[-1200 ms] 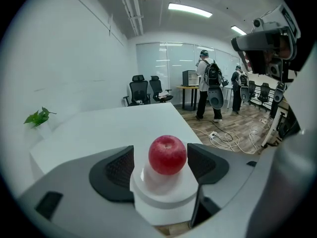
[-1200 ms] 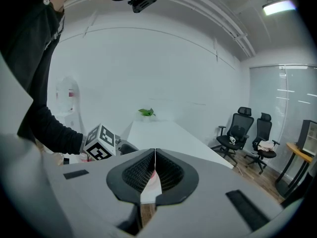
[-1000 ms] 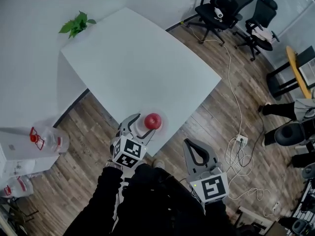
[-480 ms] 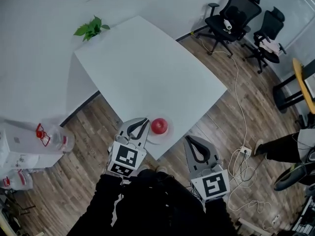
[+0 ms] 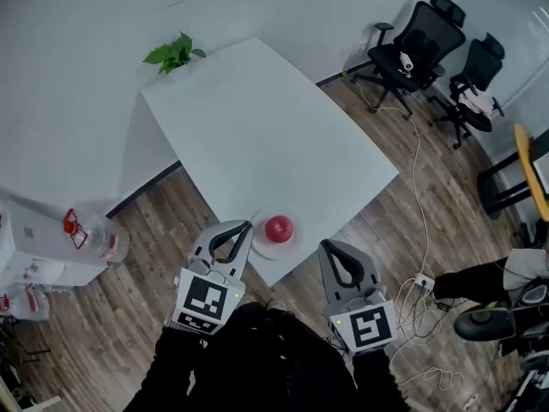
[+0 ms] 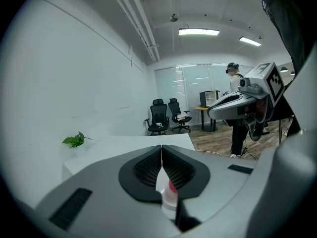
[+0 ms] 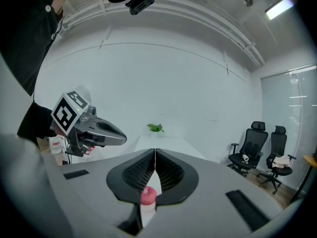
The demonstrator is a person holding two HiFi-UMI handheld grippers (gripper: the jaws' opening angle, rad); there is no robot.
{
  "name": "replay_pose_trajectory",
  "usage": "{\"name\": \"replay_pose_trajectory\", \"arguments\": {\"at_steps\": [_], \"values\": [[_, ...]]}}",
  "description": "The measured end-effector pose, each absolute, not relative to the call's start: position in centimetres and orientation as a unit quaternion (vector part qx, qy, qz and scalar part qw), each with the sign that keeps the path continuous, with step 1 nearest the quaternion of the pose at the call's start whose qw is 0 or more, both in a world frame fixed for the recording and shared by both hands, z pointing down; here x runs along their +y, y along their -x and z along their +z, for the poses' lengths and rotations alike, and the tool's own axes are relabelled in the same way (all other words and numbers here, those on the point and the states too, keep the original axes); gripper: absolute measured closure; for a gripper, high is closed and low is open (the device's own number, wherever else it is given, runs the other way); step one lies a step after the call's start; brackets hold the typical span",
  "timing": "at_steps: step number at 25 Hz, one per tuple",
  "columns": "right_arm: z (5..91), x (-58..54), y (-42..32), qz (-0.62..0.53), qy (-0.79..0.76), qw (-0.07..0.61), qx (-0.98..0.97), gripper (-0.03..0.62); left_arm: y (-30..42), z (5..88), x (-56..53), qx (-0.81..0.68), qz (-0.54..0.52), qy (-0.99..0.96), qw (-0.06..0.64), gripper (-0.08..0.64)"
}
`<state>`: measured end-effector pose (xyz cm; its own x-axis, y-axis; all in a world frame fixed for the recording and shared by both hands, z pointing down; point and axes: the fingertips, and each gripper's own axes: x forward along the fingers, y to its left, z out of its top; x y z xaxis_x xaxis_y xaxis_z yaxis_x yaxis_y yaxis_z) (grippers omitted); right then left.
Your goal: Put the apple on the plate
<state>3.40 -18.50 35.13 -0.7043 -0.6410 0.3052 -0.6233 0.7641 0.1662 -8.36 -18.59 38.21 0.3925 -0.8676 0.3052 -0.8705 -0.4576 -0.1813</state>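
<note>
A red apple (image 5: 279, 227) rests on a small pale plate (image 5: 265, 250) at the near corner of the white table (image 5: 257, 136). My left gripper (image 5: 245, 226) hovers just left of the plate, shut and empty. My right gripper (image 5: 325, 246) hangs off the table corner to the plate's right, also shut and empty. In the left gripper view the jaws (image 6: 161, 148) meet, and the apple (image 6: 171, 186) shows below them. In the right gripper view the shut gripper (image 7: 155, 151) frames the apple (image 7: 148, 196), with the left gripper (image 7: 124, 139) at the left.
A potted plant (image 5: 176, 53) stands at the table's far corner. Office chairs (image 5: 412, 50) stand at the back right. Water jugs (image 5: 90, 234) sit on the floor at left, cables and a power strip (image 5: 420, 281) at right, beside a person's legs (image 5: 480, 277).
The left gripper's jaws, open beside the apple a second ago, have shut, and it has drawn back from the apple. The apple stays on the plate.
</note>
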Motion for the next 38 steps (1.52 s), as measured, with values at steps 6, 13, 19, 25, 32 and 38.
{"name": "replay_pose_trajectory", "arguments": {"at_steps": [6, 13, 19, 25, 32, 38], "values": [[34.8, -18.8, -3.0, -0.030, -0.338, 0.175, -0.924, 0.551, 8.6, 37.2, -17.8, -0.523, 0.162, -0.837, 0.008, 0.543], [34.8, -18.4, -2.6, -0.033, -0.333, 0.177, -0.926, 0.551, 8.7, 36.7, -17.4, -0.529, 0.165, -0.832, -0.004, 0.543], [35.2, -18.0, -2.0, -0.031, -0.323, 0.185, -0.928, 0.551, 8.7, 37.0, -17.5, -0.525, 0.167, -0.834, 0.001, 0.543], [35.4, -17.6, -2.1, -0.030, -0.325, 0.186, -0.927, 0.551, 8.3, 37.2, -17.4, -0.519, 0.171, -0.838, 0.000, 0.543], [35.5, -17.5, -2.1, -0.031, -0.330, 0.190, -0.924, 0.551, 8.4, 37.3, -17.4, -0.518, 0.173, -0.838, 0.000, 0.543], [35.6, -17.4, -2.2, -0.032, -0.334, 0.193, -0.922, 0.552, 8.6, 37.3, -17.5, -0.519, 0.171, -0.837, 0.002, 0.543]]}}
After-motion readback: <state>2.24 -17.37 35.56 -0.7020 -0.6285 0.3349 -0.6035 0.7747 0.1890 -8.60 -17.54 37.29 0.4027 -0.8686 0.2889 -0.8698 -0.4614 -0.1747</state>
